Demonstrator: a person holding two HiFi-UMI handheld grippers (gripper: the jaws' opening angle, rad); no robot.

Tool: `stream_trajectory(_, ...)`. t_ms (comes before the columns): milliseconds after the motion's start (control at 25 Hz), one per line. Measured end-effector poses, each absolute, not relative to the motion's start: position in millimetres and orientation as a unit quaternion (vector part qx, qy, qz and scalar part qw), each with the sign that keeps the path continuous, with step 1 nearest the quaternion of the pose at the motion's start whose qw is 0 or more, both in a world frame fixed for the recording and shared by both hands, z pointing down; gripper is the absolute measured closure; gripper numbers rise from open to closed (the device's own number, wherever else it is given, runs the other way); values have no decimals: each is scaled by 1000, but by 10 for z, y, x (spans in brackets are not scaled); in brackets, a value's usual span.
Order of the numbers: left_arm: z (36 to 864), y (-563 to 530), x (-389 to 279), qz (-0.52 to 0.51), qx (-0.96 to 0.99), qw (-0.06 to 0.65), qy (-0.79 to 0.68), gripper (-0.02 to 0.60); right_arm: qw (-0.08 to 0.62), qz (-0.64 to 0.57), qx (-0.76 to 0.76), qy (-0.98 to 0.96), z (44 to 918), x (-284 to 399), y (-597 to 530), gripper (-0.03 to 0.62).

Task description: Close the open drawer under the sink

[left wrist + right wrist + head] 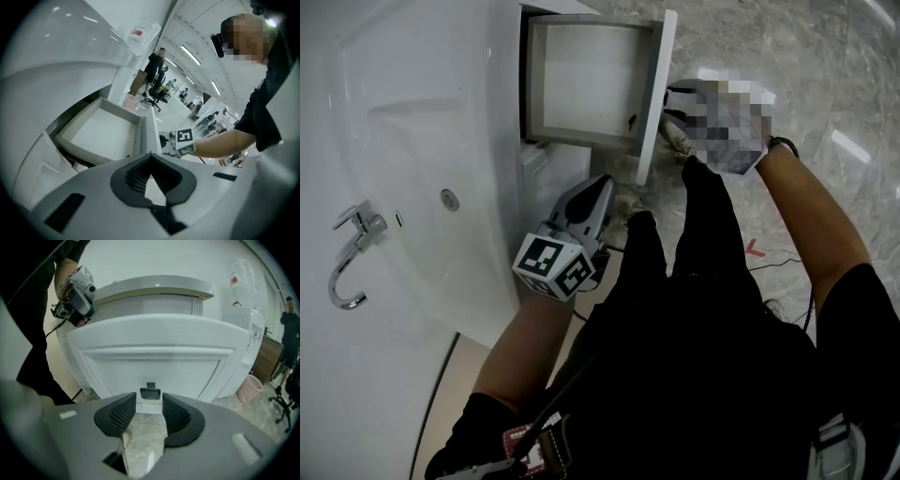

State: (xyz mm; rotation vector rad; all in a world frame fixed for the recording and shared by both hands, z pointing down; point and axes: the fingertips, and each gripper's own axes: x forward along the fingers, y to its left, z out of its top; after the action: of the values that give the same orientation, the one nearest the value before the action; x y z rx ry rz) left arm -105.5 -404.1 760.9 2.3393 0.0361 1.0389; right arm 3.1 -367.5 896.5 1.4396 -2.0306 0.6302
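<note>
Under the white sink (412, 169), pulled out over the marble floor (769, 56): the open drawer (591, 80), its inside bare from the head view. Only from the right gripper view: the panelled front (154, 357) and small dark handle (150, 393), just beyond the tips of the right gripper (149, 401), jaws spread wide with nothing clamped. Only from the left gripper view: the drawer's side wall from close by, past the left gripper (150, 157), tips pinched together on nothing. Free floor facing the front; pink bin (249, 387) well off to one side.
</note>
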Motion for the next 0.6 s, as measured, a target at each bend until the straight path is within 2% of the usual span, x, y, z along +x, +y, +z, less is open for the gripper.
stream_trajectory(200, 7679, -4036, -1084, 388, 874, 292, 11, 583, 303, 213, 540, -756, 9051, 28, -3712, 451)
stream_trajectory(600, 7687, -3975, -1152, 387, 873, 298, 14, 583, 289, 220, 550, -752, 9026, 53, -3765, 473)
